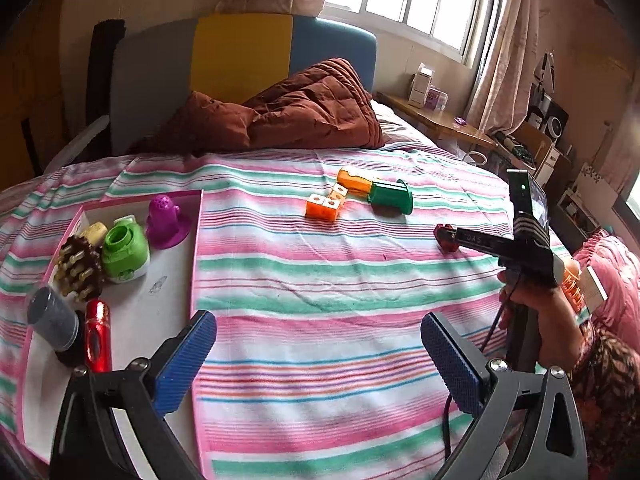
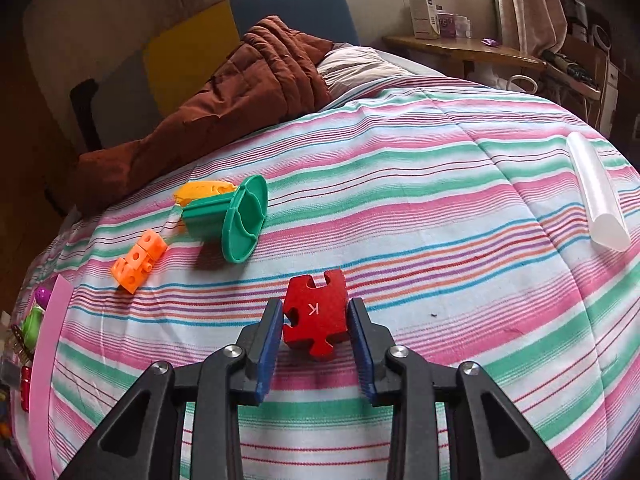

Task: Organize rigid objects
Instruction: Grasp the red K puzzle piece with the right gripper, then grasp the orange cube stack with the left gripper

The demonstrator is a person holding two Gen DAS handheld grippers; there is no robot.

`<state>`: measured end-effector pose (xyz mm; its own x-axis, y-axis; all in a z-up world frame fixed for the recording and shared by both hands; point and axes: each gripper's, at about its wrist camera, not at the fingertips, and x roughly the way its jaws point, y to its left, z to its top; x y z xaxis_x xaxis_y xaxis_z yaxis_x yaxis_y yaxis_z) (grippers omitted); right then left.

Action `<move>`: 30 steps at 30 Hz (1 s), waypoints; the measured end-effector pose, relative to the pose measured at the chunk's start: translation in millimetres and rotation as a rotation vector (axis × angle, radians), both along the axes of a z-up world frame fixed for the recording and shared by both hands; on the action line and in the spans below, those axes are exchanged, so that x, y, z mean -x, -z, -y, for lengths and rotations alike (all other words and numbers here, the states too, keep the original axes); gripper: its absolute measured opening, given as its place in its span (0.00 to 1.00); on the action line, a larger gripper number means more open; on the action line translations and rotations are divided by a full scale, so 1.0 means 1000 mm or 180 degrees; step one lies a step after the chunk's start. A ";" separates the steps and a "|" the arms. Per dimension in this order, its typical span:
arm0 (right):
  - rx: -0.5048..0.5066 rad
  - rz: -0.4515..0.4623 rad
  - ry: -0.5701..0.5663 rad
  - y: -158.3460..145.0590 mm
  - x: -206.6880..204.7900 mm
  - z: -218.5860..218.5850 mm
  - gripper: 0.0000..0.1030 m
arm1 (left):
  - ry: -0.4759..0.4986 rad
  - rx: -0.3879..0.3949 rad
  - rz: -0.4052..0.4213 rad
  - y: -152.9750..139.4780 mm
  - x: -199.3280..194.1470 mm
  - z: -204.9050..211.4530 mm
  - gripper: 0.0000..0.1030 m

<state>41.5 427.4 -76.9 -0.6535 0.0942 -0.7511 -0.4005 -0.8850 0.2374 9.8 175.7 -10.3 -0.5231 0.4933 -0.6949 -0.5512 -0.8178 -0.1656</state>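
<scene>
With my right gripper (image 2: 314, 330) pinching the red wooden puzzle block (image 2: 315, 316) dead ahead at twelve o'clock, the pink-rimmed tray (image 2: 48, 344) lies at nine o'clock, nearer my spread, empty left gripper (image 1: 318, 350)

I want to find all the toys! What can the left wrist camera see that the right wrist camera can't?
Only the left wrist view shows the tray's inside clearly: a purple toy, green toy, brown spiky toy, grey tube and red bottle. Its own left gripper is open.

Only the right wrist view shows the clear tube and the K on the red puzzle piece, between the right gripper's jaws.

Both show the orange blocks and green piece.
</scene>
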 end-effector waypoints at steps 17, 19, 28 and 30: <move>-0.0208 -0.0077 0.0157 0.003 -0.007 0.009 0.32 | -0.0194 0.0896 -0.0146 0.041 0.141 -0.130 1.00; -0.0204 -0.0090 0.0159 0.003 -0.008 0.008 0.32 | -0.0257 0.1055 -0.0242 0.048 0.152 -0.135 1.00; -0.0161 -0.0155 0.0165 0.003 -0.010 0.007 0.32 | 0.0026 0.1075 -0.0359 0.067 0.163 -0.166 0.88; -0.0147 -0.0168 0.0166 0.003 -0.011 0.006 0.32 | 0.0010 0.1098 -0.0287 0.076 0.165 -0.167 0.70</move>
<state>52.1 421.0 -80.3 -0.6853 0.1629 -0.7098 -0.4343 -0.8738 0.2187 -155.6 342.7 -85.9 -0.5887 0.2394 -0.7720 -0.5537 -0.8153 0.1693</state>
